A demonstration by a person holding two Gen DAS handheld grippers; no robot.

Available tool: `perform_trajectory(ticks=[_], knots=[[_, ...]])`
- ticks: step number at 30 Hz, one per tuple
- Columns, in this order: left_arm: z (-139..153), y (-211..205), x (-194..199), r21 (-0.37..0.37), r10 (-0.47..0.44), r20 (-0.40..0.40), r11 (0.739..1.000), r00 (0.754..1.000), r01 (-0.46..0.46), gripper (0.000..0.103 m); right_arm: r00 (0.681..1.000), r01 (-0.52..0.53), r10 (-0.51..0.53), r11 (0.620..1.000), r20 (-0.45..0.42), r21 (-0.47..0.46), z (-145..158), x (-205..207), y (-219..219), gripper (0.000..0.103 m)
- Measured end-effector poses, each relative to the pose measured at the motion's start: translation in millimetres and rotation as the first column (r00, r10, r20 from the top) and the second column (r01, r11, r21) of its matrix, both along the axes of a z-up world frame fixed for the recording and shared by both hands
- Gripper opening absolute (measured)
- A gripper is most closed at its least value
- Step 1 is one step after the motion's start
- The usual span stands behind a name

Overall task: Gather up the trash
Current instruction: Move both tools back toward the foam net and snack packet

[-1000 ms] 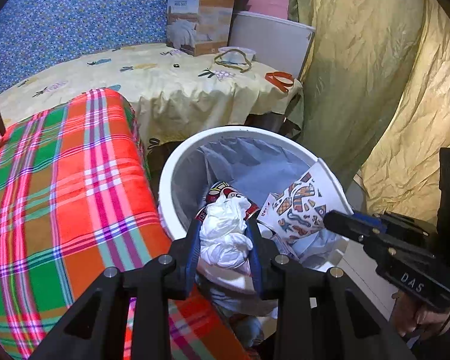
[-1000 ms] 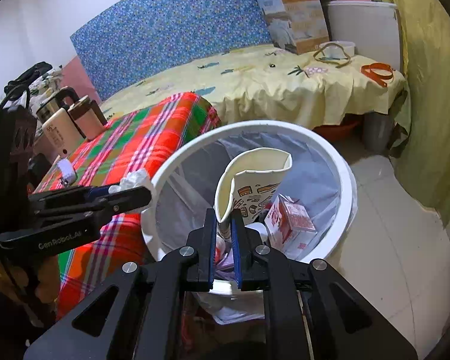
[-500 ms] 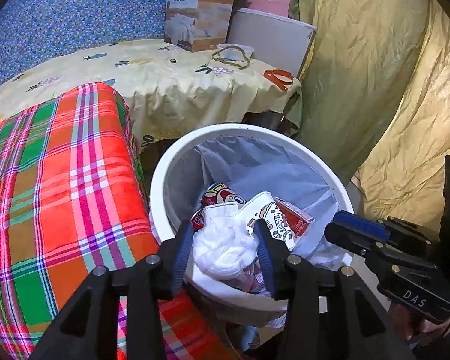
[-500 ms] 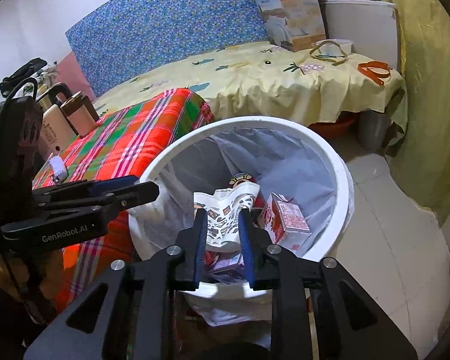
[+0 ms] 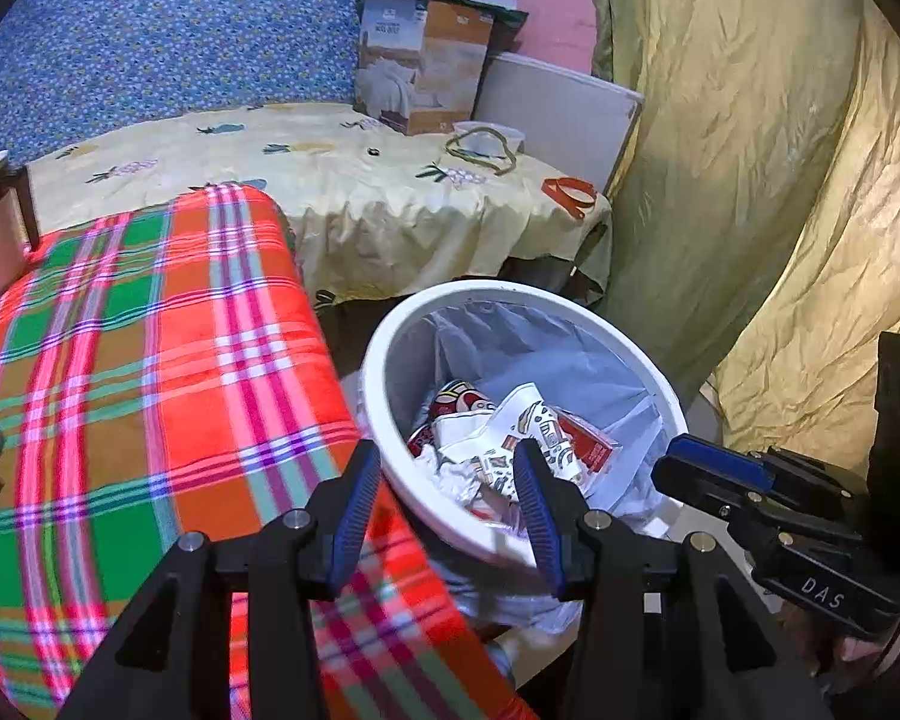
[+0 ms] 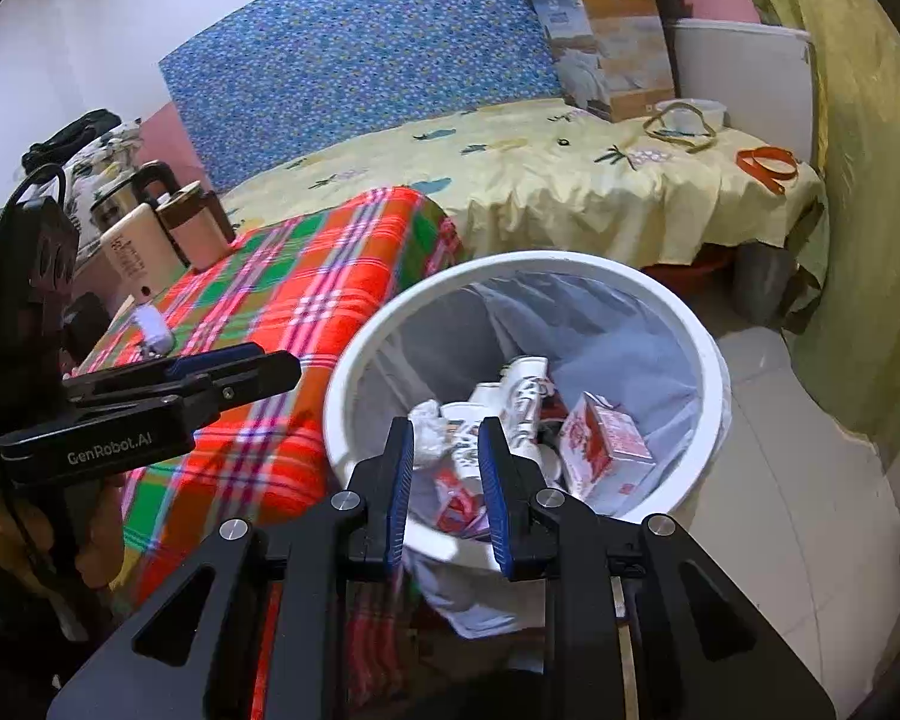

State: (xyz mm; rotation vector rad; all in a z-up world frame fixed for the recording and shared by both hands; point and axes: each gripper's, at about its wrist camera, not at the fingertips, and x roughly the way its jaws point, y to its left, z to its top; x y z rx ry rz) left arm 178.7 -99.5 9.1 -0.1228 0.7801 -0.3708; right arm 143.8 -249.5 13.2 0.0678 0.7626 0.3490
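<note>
Trash point(image 6: 510, 420) in bin point(image 6: 711, 360), beside, perhaps touching, blanket point(image 6: 306, 300)

Tiled floor point(image 6: 810, 510) bearing white trash bin point(image 6: 711, 360), plaid-covered table point(image 5: 150, 390), yellow-sheeted bed point(image 5: 360, 192)

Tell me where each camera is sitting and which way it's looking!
Left wrist: rides the left tongs, open, looking over the plaid blanket into the white bin; the right tongs show at right.
Right wrist: rides the right tongs, open, looking down into the white bin; the left tongs and a hand show at left.
Shared: bin, blanket, yellow bed, cardboard box.
</note>
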Motion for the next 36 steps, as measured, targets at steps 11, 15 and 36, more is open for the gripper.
perform_trajectory(ticks=[11, 15, 36], knots=[[7.6, 38.1, -36.6, -0.001, 0.097, 0.027, 0.995, 0.995, -0.097, 0.048, 0.997, -0.078, 0.078, 0.997, 0.029, 0.006, 9.0, -15.2, 31.6, 0.032], [7.4, 53.0, -48.1, 0.005, 0.142, 0.03, 0.99, 0.989, -0.142, 0.048, 0.994, -0.105, 0.104, 0.994, 0.032, 0.018, 10.3, -17.7, 41.0, 0.033], [11.0, 109.9, -80.4, 0.024, 0.298, 0.054, 0.954, 0.953, -0.3, 0.048, 0.971, -0.236, 0.236, 0.972, 0.037, -0.011, 17.5, -28.8, 93.5, 0.034]])
